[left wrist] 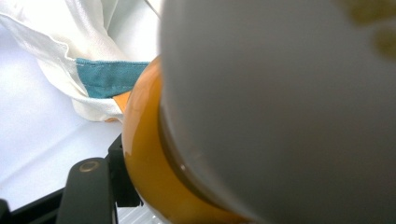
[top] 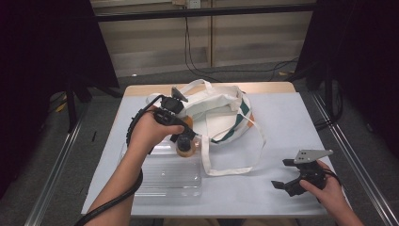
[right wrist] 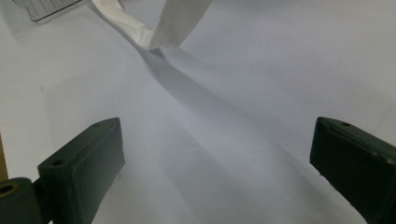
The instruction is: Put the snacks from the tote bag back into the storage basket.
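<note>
In the high view the left gripper (top: 184, 140) points down at the near edge of a white cloth bag (top: 214, 110), and its jaws are clamped on a small orange bottle (top: 185, 146) with a dark cap. The bottle hangs just above the far right corner of a clear plastic tray (top: 164, 175); whether it touches the tray cannot be told, because the hand (top: 149, 129) and the gripper body cover much of it. In the left gripper view the bottle (left wrist: 147, 172) sits so close to the lens that it is blurred and cut off at the bottom edge, and a large pale grey shape, too blurred to identify, covers most of the right side. Behind the bottle a fold of the bag (left wrist: 74, 51) with a teal band shows, lying on the white table (left wrist: 28, 121). One long strap (top: 244, 160) of the bag loops out over the table toward the person. The right gripper (top: 285, 174) rests low at the near right of the table, well apart from the bag and tray, and its jaws stand wide apart with nothing between them. In the right gripper view bare table (right wrist: 233, 93) lies between the jaws, with the end of the strap (right wrist: 154, 28) and a corner of the tray (right wrist: 44, 8) cut off at the top edge.
</note>
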Demonstrator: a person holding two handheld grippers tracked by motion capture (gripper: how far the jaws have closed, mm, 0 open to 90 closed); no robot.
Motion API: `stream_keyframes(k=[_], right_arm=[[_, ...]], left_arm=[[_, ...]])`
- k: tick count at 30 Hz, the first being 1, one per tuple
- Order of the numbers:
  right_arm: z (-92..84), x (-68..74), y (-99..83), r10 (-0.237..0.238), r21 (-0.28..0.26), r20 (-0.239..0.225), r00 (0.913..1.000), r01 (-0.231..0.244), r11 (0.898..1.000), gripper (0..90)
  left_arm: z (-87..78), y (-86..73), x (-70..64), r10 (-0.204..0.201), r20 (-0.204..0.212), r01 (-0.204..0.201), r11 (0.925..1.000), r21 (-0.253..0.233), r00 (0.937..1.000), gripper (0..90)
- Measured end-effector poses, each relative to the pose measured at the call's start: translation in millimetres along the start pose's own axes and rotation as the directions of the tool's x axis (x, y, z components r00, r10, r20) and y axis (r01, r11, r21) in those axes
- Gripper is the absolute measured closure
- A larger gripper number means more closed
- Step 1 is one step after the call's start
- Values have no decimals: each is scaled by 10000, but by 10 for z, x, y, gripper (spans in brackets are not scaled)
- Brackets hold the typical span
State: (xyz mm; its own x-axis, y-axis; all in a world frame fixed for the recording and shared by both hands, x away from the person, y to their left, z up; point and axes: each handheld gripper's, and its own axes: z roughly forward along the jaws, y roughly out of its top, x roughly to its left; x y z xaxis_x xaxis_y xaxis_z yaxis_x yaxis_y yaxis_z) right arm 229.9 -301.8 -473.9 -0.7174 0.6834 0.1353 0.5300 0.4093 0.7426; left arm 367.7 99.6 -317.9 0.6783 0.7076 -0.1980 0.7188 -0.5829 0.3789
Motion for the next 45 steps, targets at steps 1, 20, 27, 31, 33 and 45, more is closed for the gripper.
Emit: stream_keyframes(k=[1, 20, 27, 31, 33, 45], right_arm=[[-1, -2, -1, -3, -2, 21, 10000, 3, 10000, 24], [2, 0, 0, -10, 12, 3, 10000, 10, 10000, 24], [1, 3, 0, -9, 13, -13, 10000, 9, 10000, 24], [0, 4, 0, 1, 13, -16, 10000, -1, 10000, 24], [0, 2, 0, -11, 11, -9, 10000, 11, 10000, 24], [-1, 5, -1, 3, 29, 4, 10000, -3, 10000, 24]], left_arm=[[7, -3, 2, 39, 6, -39, 10000, -7, 10000, 322], [137, -51, 6, -22, 75, 21, 9999, 111, 10000, 322], [189, -71, 13, 81, 64, -82, 9999, 89, 9999, 321], [220, -83, 19, 59, 93, -61, 9999, 122, 9999, 322], [234, -86, 13, 44, 95, -45, 9999, 142, 9999, 321], [276, -90, 2, 110, 40, -110, 9999, 115, 9999, 321]])
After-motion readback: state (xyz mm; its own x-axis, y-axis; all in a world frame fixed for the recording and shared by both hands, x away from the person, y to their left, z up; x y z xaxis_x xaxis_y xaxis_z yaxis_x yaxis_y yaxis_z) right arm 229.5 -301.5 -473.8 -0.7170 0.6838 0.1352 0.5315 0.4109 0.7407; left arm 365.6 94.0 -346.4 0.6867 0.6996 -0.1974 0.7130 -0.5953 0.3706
